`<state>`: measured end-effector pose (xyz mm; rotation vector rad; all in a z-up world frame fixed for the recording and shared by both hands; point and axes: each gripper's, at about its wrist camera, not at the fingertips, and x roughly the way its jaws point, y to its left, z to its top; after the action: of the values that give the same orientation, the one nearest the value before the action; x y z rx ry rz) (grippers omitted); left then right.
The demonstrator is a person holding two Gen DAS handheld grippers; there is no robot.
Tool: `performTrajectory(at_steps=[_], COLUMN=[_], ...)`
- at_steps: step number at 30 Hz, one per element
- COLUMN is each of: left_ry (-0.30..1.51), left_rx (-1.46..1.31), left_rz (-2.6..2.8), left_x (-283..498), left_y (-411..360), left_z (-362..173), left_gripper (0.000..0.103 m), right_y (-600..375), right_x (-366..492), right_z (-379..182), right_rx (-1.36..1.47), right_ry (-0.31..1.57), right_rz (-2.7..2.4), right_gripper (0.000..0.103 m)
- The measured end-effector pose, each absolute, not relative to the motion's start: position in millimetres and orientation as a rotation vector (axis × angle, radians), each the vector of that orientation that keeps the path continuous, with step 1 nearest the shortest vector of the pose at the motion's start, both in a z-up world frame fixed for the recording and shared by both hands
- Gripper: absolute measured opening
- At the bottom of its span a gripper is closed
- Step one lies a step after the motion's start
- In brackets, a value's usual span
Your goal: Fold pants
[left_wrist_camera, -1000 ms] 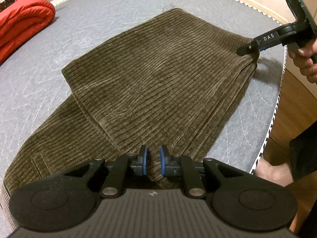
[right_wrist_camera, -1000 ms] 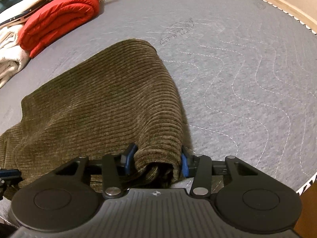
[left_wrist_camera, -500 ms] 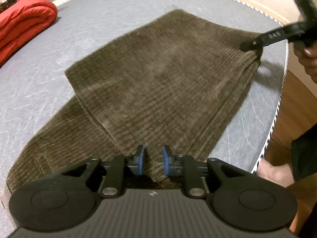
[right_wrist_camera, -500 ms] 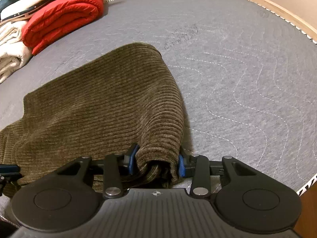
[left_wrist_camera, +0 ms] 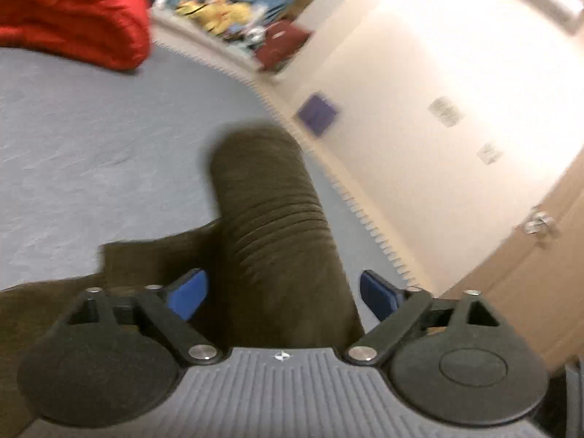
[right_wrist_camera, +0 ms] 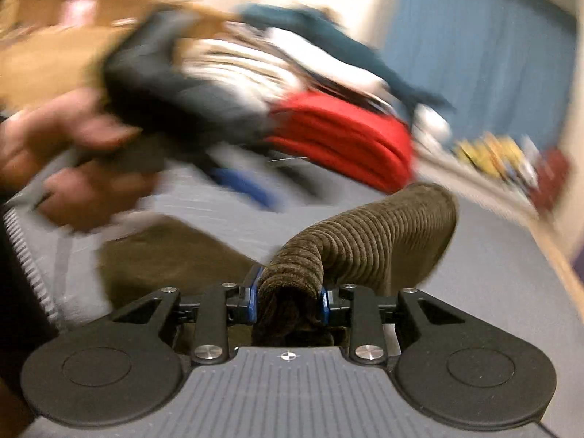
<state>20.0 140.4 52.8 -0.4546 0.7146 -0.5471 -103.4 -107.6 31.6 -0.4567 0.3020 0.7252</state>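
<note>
Left wrist view
- Your left gripper (left_wrist_camera: 283, 294): the jaws stand wide apart and are opening; both blue pads (left_wrist_camera: 188, 294) sit clear of the cloth.
- Pants (left_wrist_camera: 270, 226): a rolled, bunched length of dark olive corduroy runs up the middle of the frame between the spread fingers, with a gap on each side. A flatter part of the same cloth lies at lower left.
- Mattress (left_wrist_camera: 80, 153): grey quilted surface under the pants; its zigzag-stitched edge runs diagonally just right of the roll.
- Red bundle (left_wrist_camera: 73, 11): folded red cloth at the top left corner, well apart from the pants.
- Background: a pale wall and a wooden door to the right, all blurred.

Right wrist view
- Your right gripper (right_wrist_camera: 288, 301): the jaws are closing and clamp a thick wad of the pants (right_wrist_camera: 365, 241) between the blue pads.
- Pants: from the grip the corduroy arches forward and right as a ribbed tube above the mattress (right_wrist_camera: 492, 277); another part lies flat at left.
- Your left hand (right_wrist_camera: 69, 153): blurred at the left, wrapped around the dark handle of the other gripper, whose jaws you cannot make out here.
- Red bundle (right_wrist_camera: 346, 138): beyond the pants, beside a blurred heap of white and teal clothes (right_wrist_camera: 292, 47).
</note>
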Motion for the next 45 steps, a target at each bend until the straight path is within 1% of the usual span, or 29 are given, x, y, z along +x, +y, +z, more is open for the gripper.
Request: performTrajectory(at_steps=[1,2,3,4,5,6,9,12,13,14,15,16,17,18,19,20,22,25,28,30,31,32,33,34,35,37,40,41,45], left_ry=[0.733,0.765,0.81,0.847,0.877,0.885,0.887,0.914,0.92,0.927,0.939,0.956,0.975,0.991,0.996,0.996,0.998,1.021,1.057,1.083,1.087,1.086,1.091,1.086,1.067,0.999,0.876,0.845,0.746], left_rx=[-0.421,-0.389,-0.367,-0.372,-0.392,-0.396,-0.406,-0.459,-0.47,-0.475,-0.485,-0.501,-0.524,-0.547,-0.553,-0.543,-0.545,-0.633,-0.66,-0.66,-0.64,-0.61,-0.578,-0.556,-0.538,-0.537,-0.51,-0.495,-0.429], left_rz=[-0.487,-0.42,-0.359,-0.326,-0.308,-0.289,-0.248,-0.176,-0.137,-0.101,-0.061,-0.039,-0.035,-0.051,-0.056,-0.047,-0.056,-0.102,-0.118,-0.114,-0.108,-0.097,-0.08,-0.068,-0.071,-0.115,-0.15,-0.157,-0.167], left_x=[20,20,21,21,20,17,3,-7,-10,-13,-14,-12,-10,-8,-7,-6,0,3,13,20,25,31,35,39,42,50,65,72,102], left_y=[145,149,158,169,182,195,231,270,283,294,305,316,326,334,338,340,345,349,348,344,341,336,330,326,321,311,284,274,239], left_z=[49,44,37,30,24,20,14,0,-5,-8,-13,-17,-23,-29,-32,-34,-36,-48,-65,-71,-68,-62,-54,-47,-39,-22,0,8,30], left_gripper=[0.09,0.07,0.053,0.03,0.024,0.022,0.022,0.025,0.031,0.042,0.049,0.06,0.069,0.073,0.083,0.088,0.089,0.089,0.09,0.088,0.083,0.074,0.071,0.062,0.052,0.047,0.046,0.045,0.045], right_y=[-96,-84,-74,-64,-54,-47,-35,-42,-46,-51,-55,-57,-62,-64,-65,-66,-65,-64,-68,-71,-70,-69,-70,-72,-71,-77,-97,-106,-143], right_x=[-112,-120,-126,-131,-135,-131,-114,-87,-75,-62,-49,-32,-16,-1,15,31,56,79,92,101,102,102,102,102,100,96,98,105,133], right_z=[30,29,27,26,23,21,32,55,60,64,64,62,57,49,37,25,-3,-39,-63,-72,-73,-72,-68,-62,-55,-32,2,8,29], right_rx=[-0.486,-0.513,-0.539,-0.565,-0.593,-0.613,-0.51,-0.271,-0.187,-0.129,-0.086,-0.05,-0.026,-0.001,0.019,0.037,0.072,0.118,0.197,0.269,0.277,0.283,0.301,0.321,0.324,0.298,0.252,0.26,0.295], right_ry=[0.285,0.267,0.249,0.233,0.221,0.225,0.289,0.356,0.379,0.394,0.417,0.459,0.5,0.546,0.603,0.665,0.795,0.945,1.026,1.074,1.077,1.073,1.065,1.051,1.034,0.943,0.785,0.762,0.704], right_rz=[0.764,0.802,0.837,0.867,0.89,0.904,0.982,1.093,1.099,1.079,1.048,1.001,0.955,0.896,0.83,0.774,0.69,0.637,0.639,0.681,0.679,0.682,0.69,0.698,0.701,0.705,0.658,0.648,0.561], right_gripper=[0.031,0.031,0.031,0.031,0.031,0.031,0.037,0.052,0.063,0.072,0.075,0.079,0.08,0.081,0.084,0.085,0.085,0.085,0.086,0.078,0.068,0.053,0.046,0.037,0.034,0.032,0.032,0.032,0.033])
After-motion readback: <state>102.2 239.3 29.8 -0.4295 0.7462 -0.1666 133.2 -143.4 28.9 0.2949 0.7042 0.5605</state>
